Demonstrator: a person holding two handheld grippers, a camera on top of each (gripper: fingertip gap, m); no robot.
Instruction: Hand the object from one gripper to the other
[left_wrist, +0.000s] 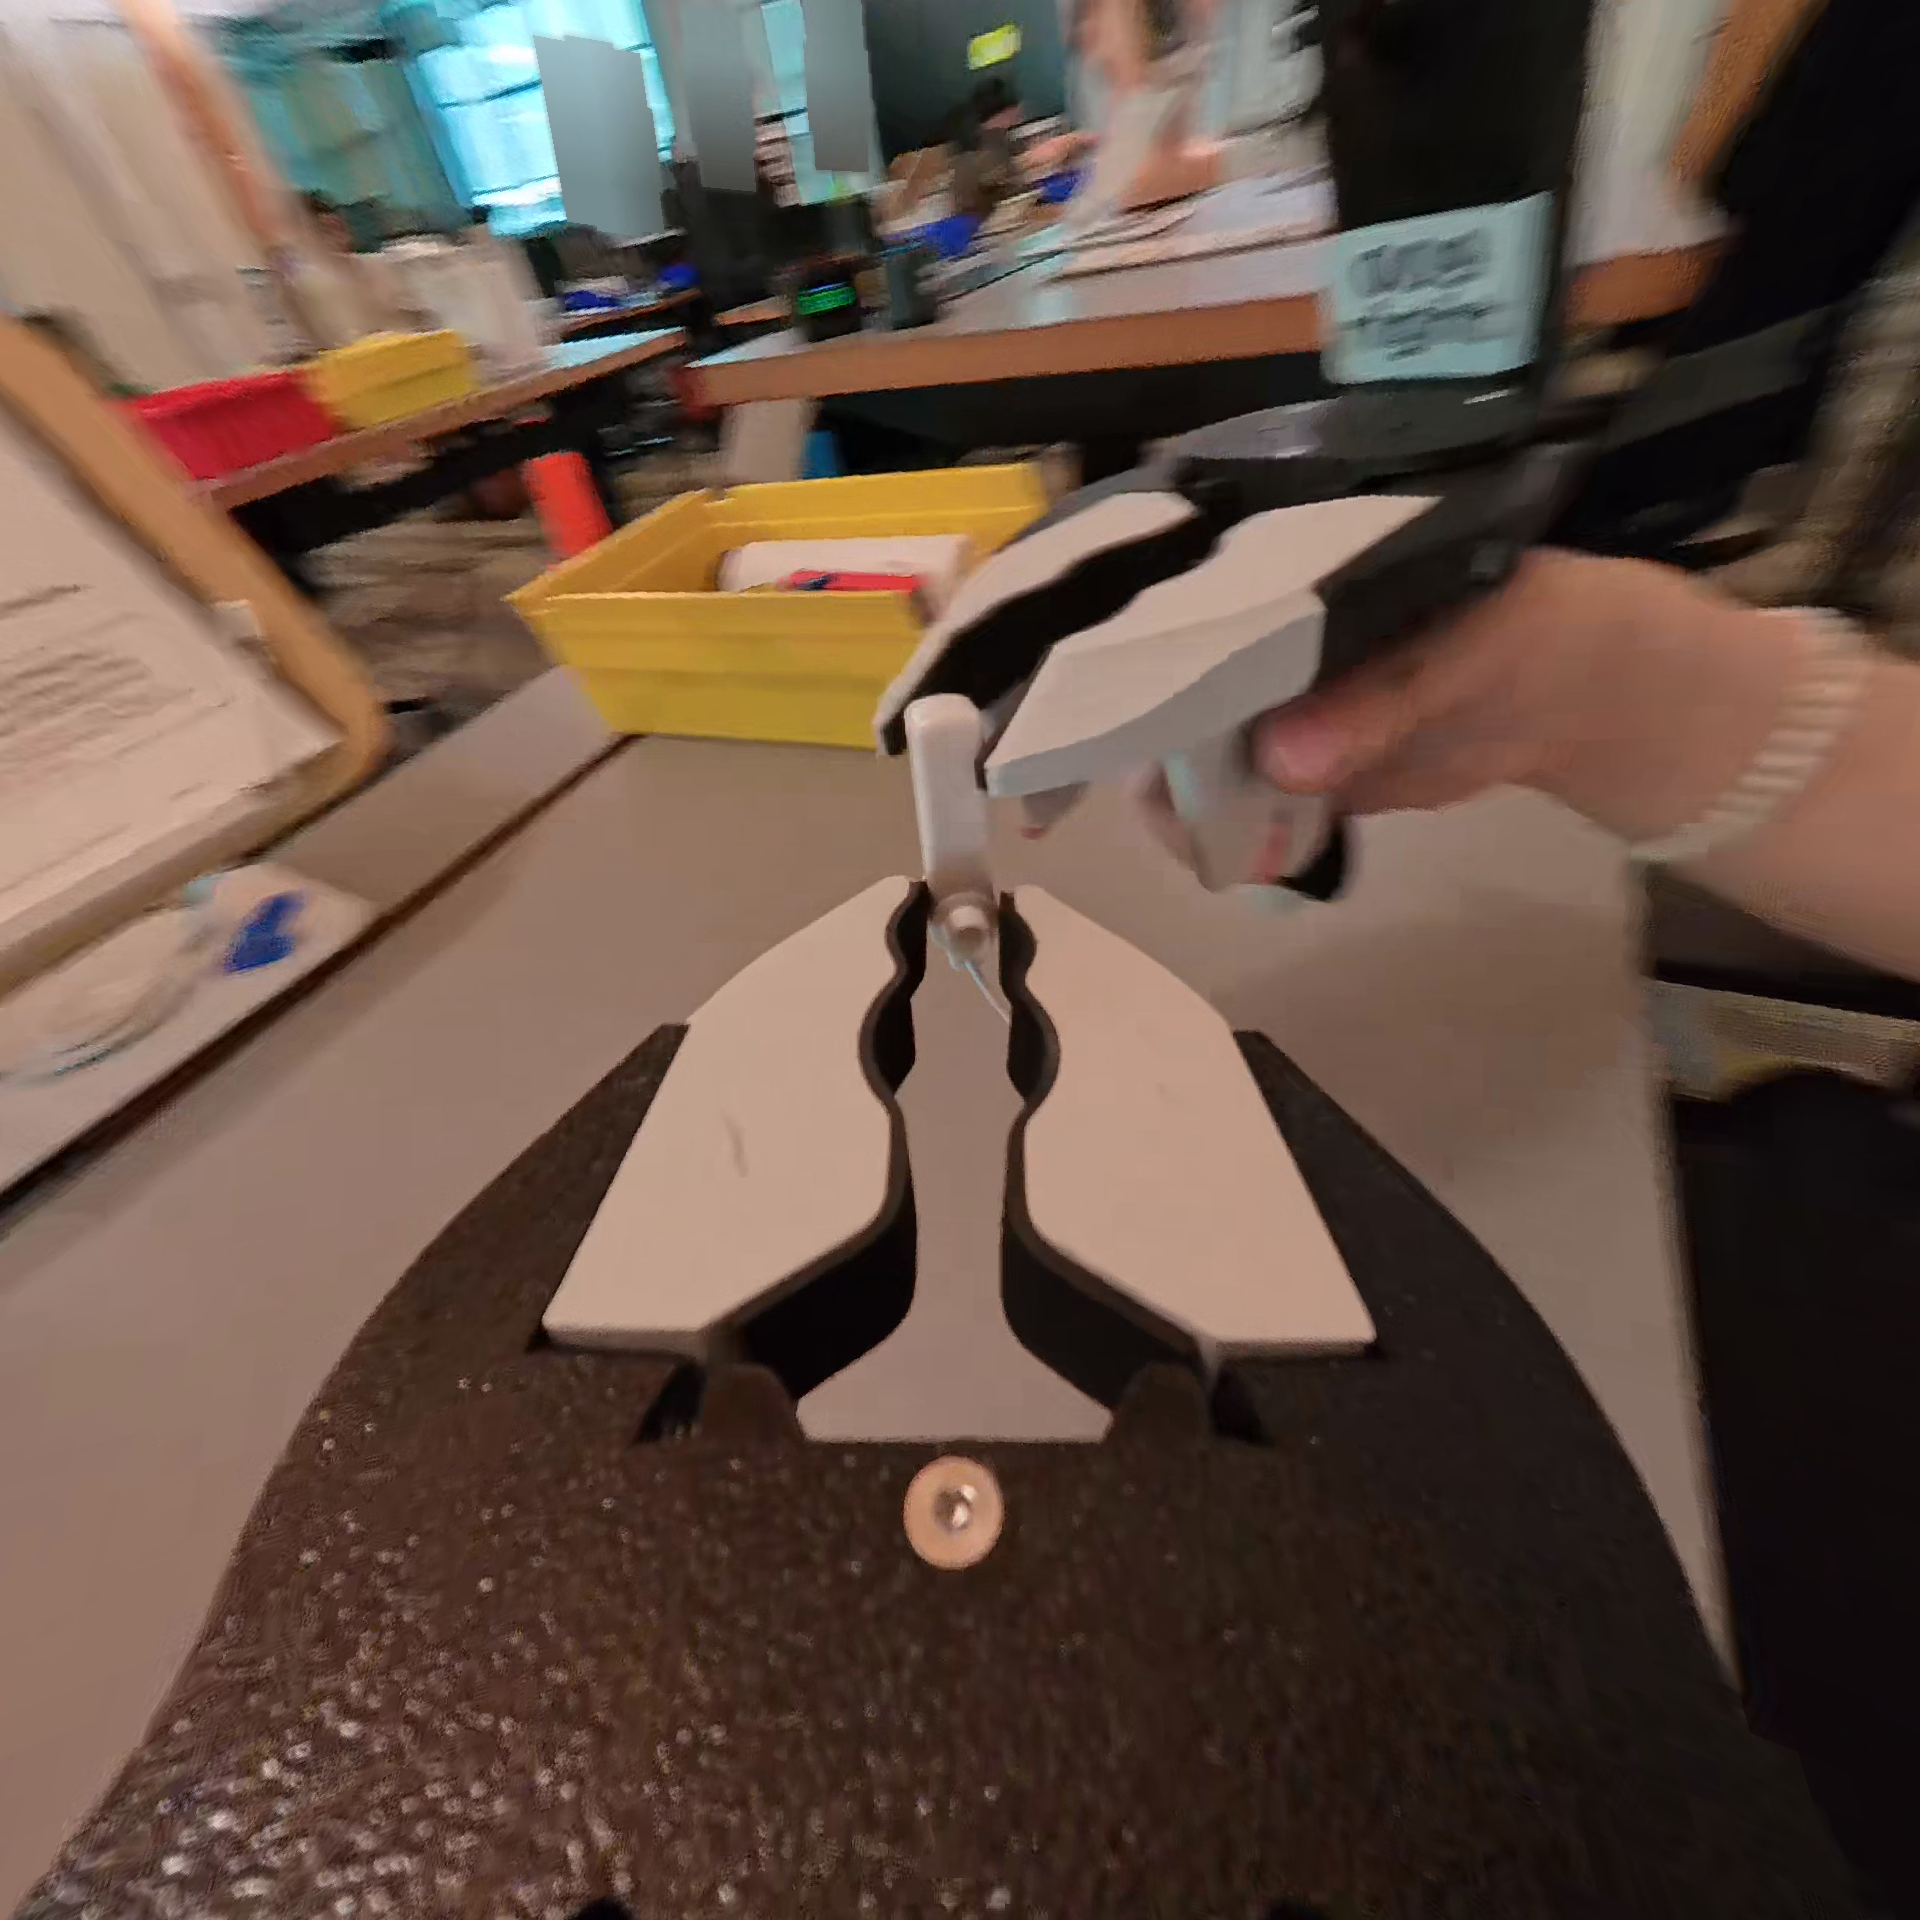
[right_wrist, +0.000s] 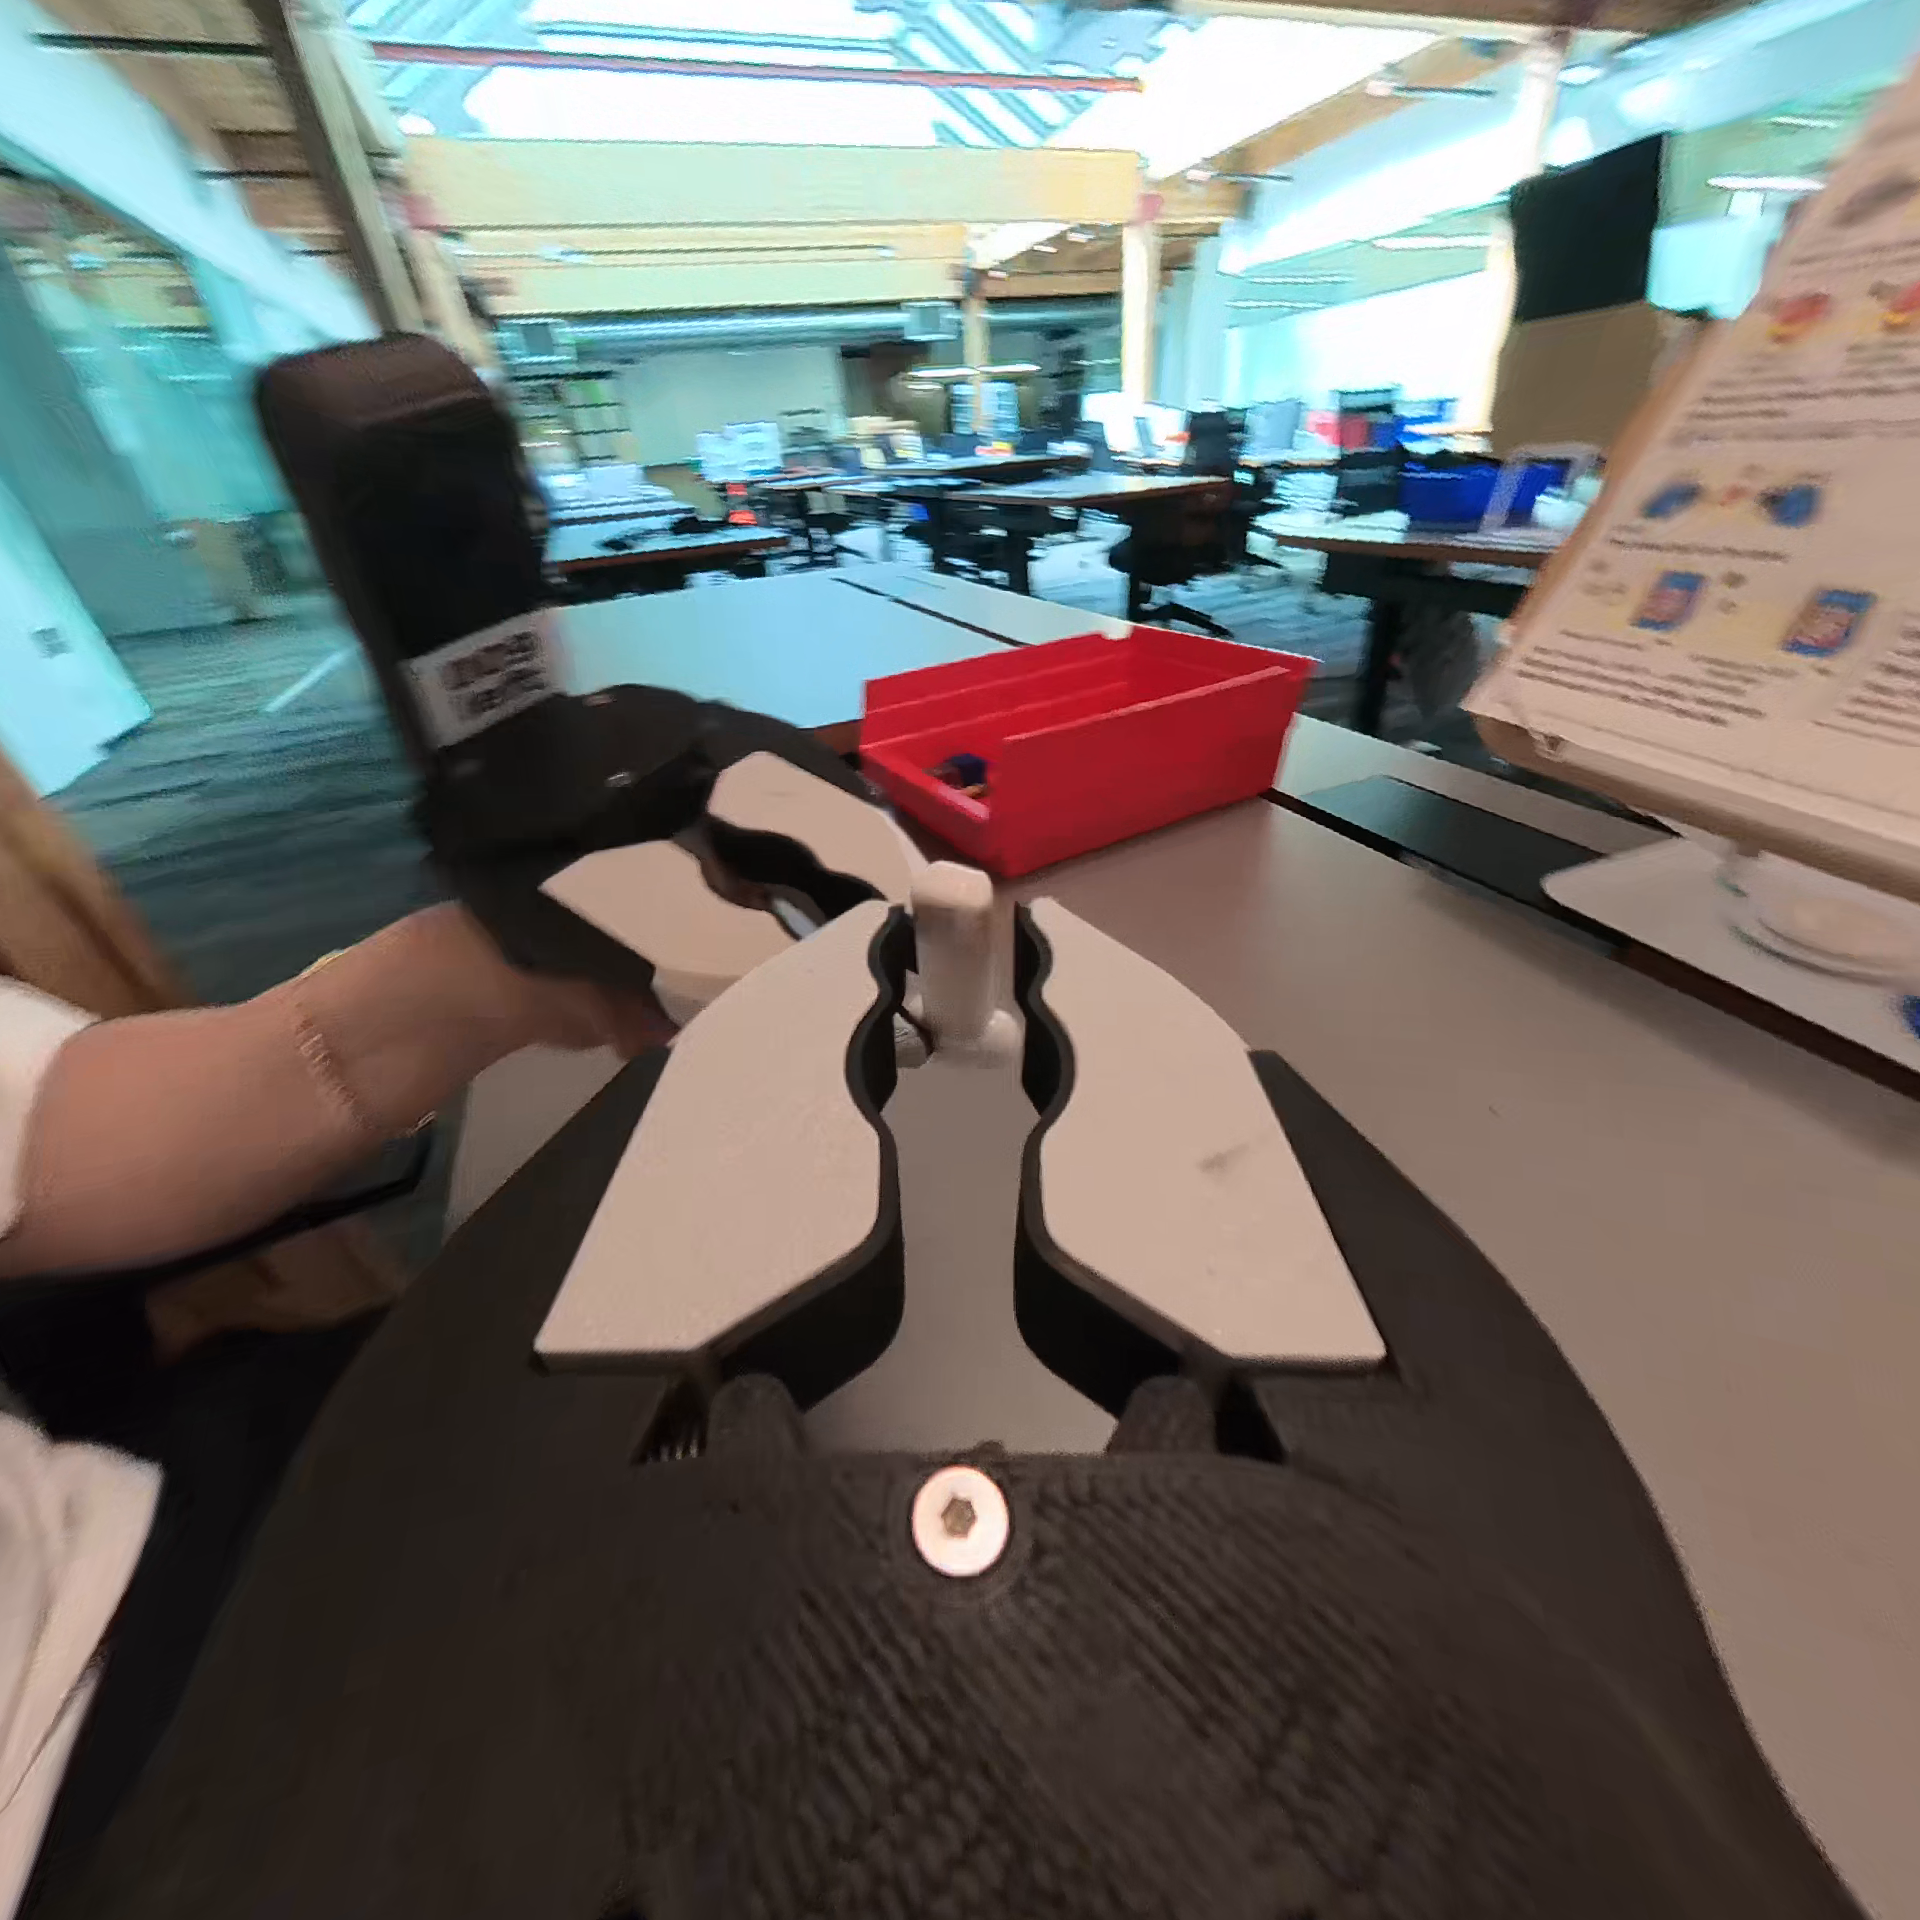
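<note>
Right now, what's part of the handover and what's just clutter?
In the job:
- white plastic part, pinched at both ends
- left gripper, at its lower end
- right gripper, at its upper end

Lying about:
- yellow bin
- red bin
- instruction board
- table

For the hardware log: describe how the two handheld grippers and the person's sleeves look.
The left gripper and the right gripper match: a textured black body, a silver hex screw at its centre, and two flat pale grey fingers with wavy black inner edges. Each has a black housing with a white label. A ribbed white cuff shows at the right wrist.
</note>
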